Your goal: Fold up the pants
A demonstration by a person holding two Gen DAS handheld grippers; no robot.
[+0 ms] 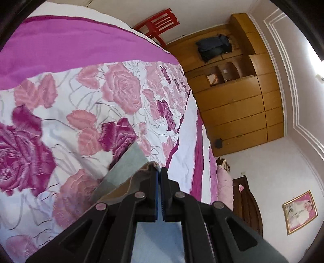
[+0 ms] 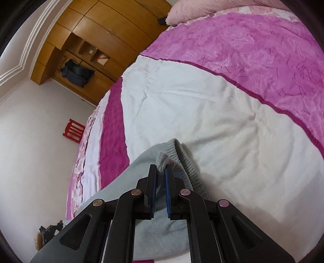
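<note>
Light grey-blue pants (image 1: 125, 163) hang from my left gripper (image 1: 161, 171), whose jaws are shut on a bunched hem edge just above the floral bedspread (image 1: 85, 105). The cloth trails down and left under the gripper. In the right wrist view the same pants (image 2: 141, 161) show their ribbed waistband (image 2: 182, 159). My right gripper (image 2: 161, 169) is shut on a fleecy fold of that waistband, pinched between its blue pads (image 2: 168, 188), over the white part of the bedspread (image 2: 212, 121).
The bed fills both views, with magenta bands (image 1: 81, 44) and a pink pillow (image 2: 188, 12) at its head. Beyond it stand a wooden wardrobe (image 1: 239, 97), a red chair (image 1: 160, 24) and a framed picture (image 1: 299, 212) on the wall.
</note>
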